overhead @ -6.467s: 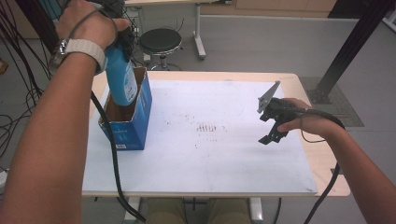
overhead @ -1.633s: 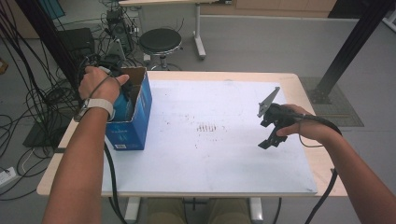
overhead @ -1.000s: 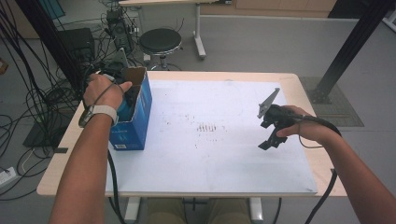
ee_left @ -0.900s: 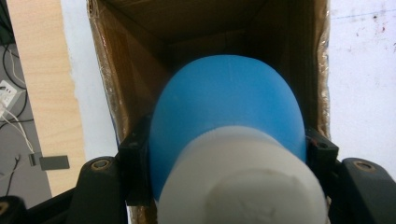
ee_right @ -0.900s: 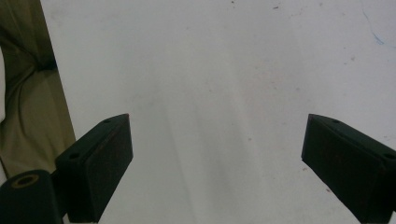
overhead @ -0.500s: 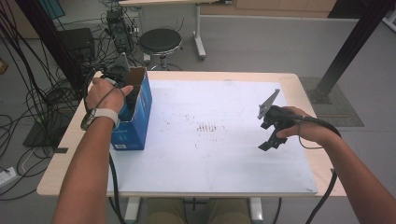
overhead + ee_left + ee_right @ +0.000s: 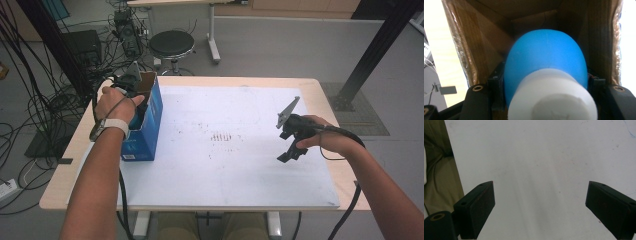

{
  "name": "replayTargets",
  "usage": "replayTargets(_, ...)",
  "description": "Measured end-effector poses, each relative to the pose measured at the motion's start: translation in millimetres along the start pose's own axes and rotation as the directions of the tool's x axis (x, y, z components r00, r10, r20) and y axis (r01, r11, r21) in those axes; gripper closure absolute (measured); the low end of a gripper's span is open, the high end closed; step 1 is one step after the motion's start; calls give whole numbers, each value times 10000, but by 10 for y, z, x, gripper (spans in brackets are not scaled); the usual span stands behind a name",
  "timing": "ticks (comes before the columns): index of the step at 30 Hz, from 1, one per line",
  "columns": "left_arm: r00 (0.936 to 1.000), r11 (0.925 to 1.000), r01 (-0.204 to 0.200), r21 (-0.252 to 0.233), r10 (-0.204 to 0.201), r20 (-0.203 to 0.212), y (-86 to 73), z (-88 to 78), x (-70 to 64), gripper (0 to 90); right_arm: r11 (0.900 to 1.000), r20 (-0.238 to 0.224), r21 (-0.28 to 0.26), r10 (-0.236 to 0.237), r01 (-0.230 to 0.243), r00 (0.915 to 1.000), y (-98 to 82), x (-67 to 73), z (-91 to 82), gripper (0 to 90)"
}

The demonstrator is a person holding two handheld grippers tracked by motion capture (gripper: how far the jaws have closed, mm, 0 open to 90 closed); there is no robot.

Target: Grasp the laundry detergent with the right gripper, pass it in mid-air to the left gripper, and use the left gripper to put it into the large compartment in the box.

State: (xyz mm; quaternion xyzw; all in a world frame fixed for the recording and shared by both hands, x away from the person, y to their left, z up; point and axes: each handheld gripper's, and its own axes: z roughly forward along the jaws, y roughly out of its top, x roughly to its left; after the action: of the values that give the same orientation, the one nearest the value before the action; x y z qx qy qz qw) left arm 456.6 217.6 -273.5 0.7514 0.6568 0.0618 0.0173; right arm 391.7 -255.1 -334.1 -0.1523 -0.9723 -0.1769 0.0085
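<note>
The left claw (image 7: 544,100) is clamped on a blue bottle (image 7: 546,62) with a white cap (image 7: 552,97), and has it down inside the open cardboard box (image 7: 150,117) that stands at the left end of the worktop (image 7: 240,165). In the left gripper view the bottle's body points away from the camera toward the box's bottom and its cap toward the camera, so its long axis appears to run roughly along the box's depth, base first. Judging by this, the bottle is well inside the box; what seems left is to let go of it and lift the claw out. Whether the bottle's base rests on the box floor cannot be told. The right claw (image 7: 290,145) hangs open and empty over the white sheet (image 7: 544,157) at the right.
</note>
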Motion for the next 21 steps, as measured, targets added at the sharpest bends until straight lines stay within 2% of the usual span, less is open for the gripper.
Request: replayTargets(21, 10000, 10000, 39, -28, -39, 6, 13, 14, 12, 372, 10000, -9, 30, 78, -78, 10000, -6, 8, 14, 89)
